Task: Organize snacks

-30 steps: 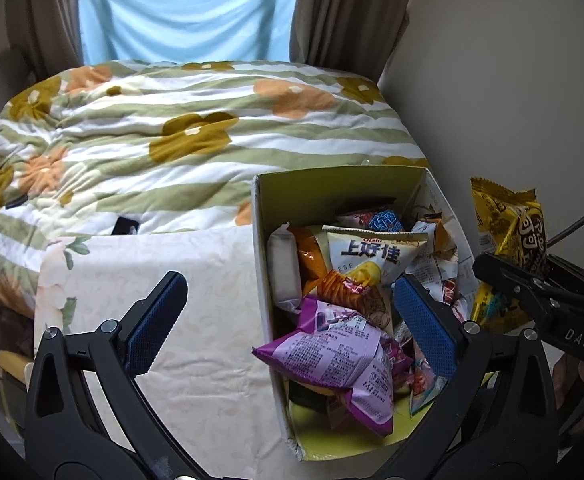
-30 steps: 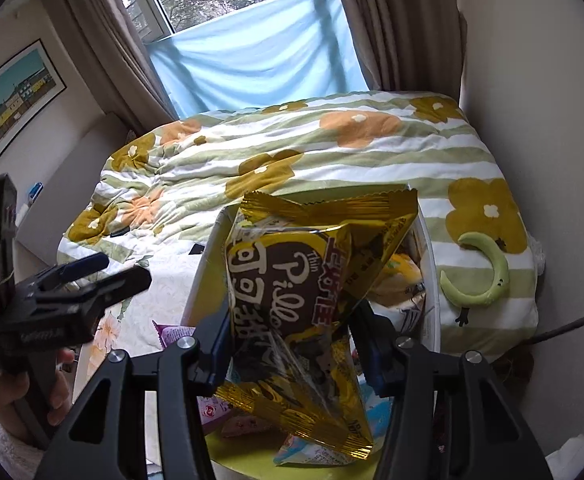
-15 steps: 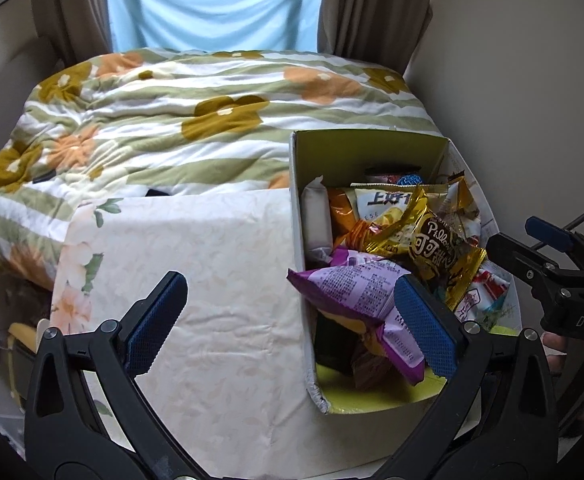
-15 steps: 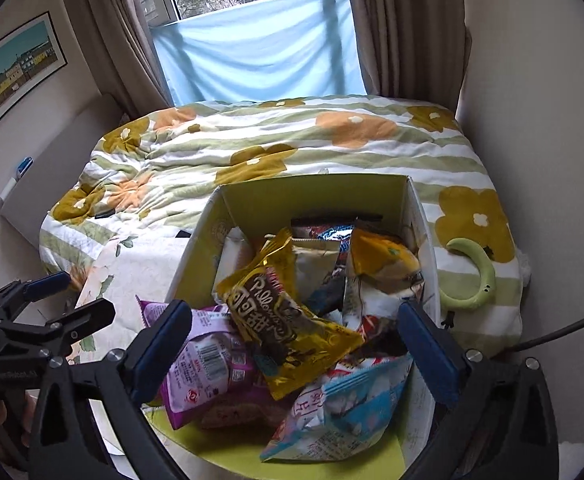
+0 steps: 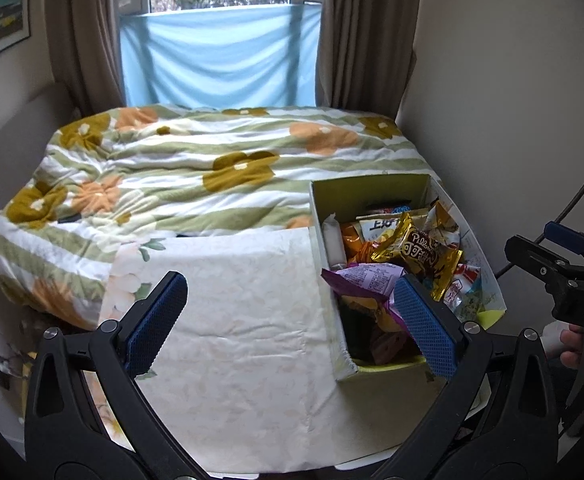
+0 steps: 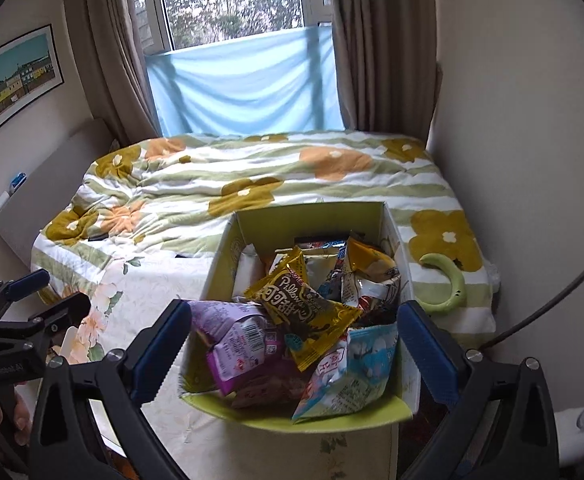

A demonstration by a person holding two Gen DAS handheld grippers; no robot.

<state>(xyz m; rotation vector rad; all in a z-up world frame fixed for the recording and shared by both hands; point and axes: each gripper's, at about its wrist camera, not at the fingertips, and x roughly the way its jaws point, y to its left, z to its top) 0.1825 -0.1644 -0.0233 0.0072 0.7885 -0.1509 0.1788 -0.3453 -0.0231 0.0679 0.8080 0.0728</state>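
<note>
Right gripper (image 6: pixel 292 344) gapes wide, empty (gold snack bag (image 6: pixel 303 312) lies beneath).

Box (image 6: pixel 307 216): yellow-green inside, white outer walls with faint print. Gold-and-brown snack packet (image 6: pixel 303 304) on top of the pile, white lettering; purple packet (image 6: pixel 236 336) at its 8 o'clock, white label panel; pale blue and white packet (image 6: pixel 355 364) at its 5 o'clock with red characters. Orange and yellow packet (image 6: pixel 367 264) at 1 o'clock. Tablecloth (image 5: pixel 244 320): cream, faint leaf texture, peach flowers with green leaves along the left edge. Duvet (image 5: pixel 196 168): white with olive-green stripes, mustard and orange flowers. Curved green object (image 6: pixel 447 280) at the box's 3 o'clock. Window sheet (image 5: pixel 220 56) light blue; curtains (image 5: pixel 359 32) taupe brown. Both grippers black with blue textured pads (image 5: pixel 156 316).
</note>
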